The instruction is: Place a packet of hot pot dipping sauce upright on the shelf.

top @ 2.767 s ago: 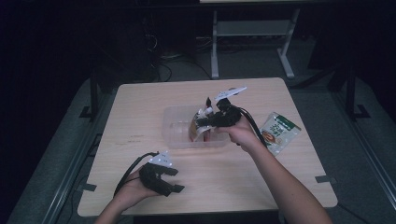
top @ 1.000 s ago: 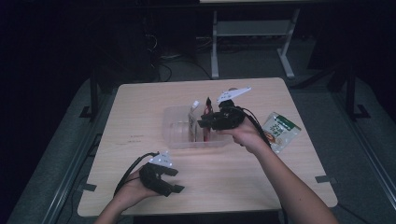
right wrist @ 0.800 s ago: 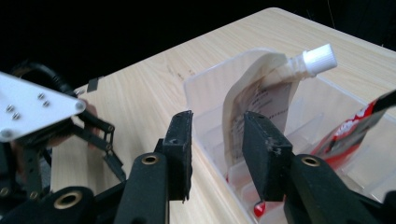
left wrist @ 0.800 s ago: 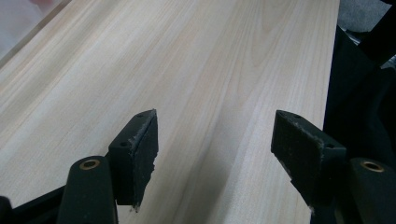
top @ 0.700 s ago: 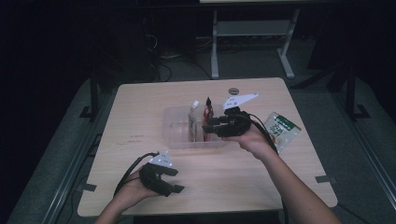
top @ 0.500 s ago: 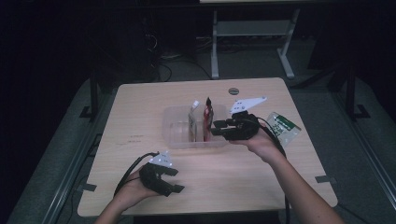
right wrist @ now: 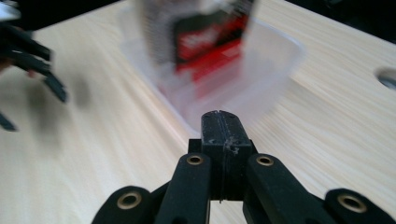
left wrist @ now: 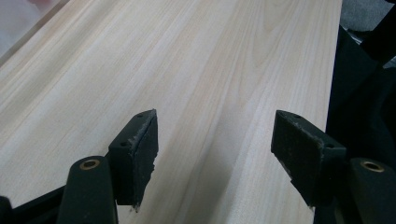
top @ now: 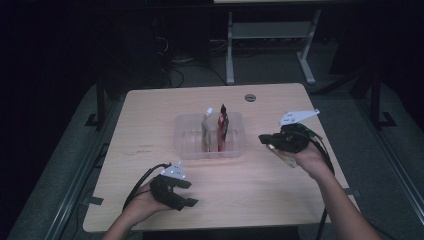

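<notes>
The right tongs (top: 270, 142) hover above the wooden surface (top: 280, 200), just to the right of the clear plastic bin (top: 186, 140), and their jaws have just been closing. In the right gripper view the two black pads (right wrist: 219, 133) are pressed flat together with nothing between them. That view looks over the pads at the bin (right wrist: 280, 60), which shows blurred, with a red and black packet (right wrist: 210, 39) standing upright inside it.

From the high view, the bin sits near the middle of the surface and holds two upright packets: the red and black one (top: 221, 127) on the right and a pale, silvery one (top: 205, 131) just beside it on the left. A small tan object (top: 282, 157) shows under the right hand; what it is cannot be told.

The left tongs (top: 187, 195) rest low near the front edge of the surface, well apart from the bin. In the left gripper view the jaws stand wide apart, with only bare wood (left wrist: 210, 93) between them.
</notes>
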Demonstrator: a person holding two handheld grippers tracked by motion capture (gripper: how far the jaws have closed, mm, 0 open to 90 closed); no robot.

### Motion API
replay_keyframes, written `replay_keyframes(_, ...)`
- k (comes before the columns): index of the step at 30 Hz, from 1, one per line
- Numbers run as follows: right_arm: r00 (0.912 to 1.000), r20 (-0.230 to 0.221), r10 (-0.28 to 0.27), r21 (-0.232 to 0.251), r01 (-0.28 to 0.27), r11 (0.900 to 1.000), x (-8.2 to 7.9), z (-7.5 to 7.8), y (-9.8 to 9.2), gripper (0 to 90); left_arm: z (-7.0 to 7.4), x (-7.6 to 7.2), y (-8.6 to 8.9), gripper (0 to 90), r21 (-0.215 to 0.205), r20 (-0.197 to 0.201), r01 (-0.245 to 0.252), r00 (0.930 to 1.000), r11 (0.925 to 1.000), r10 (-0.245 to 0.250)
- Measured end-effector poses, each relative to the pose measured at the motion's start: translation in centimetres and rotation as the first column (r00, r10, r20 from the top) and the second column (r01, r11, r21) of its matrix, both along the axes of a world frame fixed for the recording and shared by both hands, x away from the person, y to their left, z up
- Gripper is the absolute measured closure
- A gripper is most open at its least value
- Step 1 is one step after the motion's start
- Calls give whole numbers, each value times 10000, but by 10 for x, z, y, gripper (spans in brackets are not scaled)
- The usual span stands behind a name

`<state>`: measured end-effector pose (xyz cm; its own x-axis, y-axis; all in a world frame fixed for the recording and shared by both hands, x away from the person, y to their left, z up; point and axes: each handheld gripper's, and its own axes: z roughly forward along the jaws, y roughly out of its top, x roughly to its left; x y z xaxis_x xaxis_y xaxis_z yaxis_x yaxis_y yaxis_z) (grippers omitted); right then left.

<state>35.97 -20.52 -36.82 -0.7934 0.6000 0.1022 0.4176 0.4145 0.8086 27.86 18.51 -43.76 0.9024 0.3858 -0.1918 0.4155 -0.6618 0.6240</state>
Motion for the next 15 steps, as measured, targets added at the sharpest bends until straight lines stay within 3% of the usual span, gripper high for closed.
replay_keyframes(3, 9984, -117, -552, -210, 550, 9983, 8, -8, -18, 900, 0, -1, -1, 316, 18, -15, 20, 10000, 10000, -20)
replay_keyframes(8, 9883, -465, -1450, -590, 1422, 9881, 18, -24, -41, 900, -1, -1, -1, 316, 34, 13, 84, 10000, 10000, -84)
replay_keyframes(10, 9845, -640, -1633, -627, 1594, 9852, 21, -30, -46, 900, -1, -1, -1, 316, 42, 30, 83, 10000, 10000, -83)
replay_keyframes(15, 9736, -993, -2053, -1439, 1901, 9712, 27, -48, -53, 900, -1, -1, -1, 316, 55, 62, 88, 9999, 9999, -89)
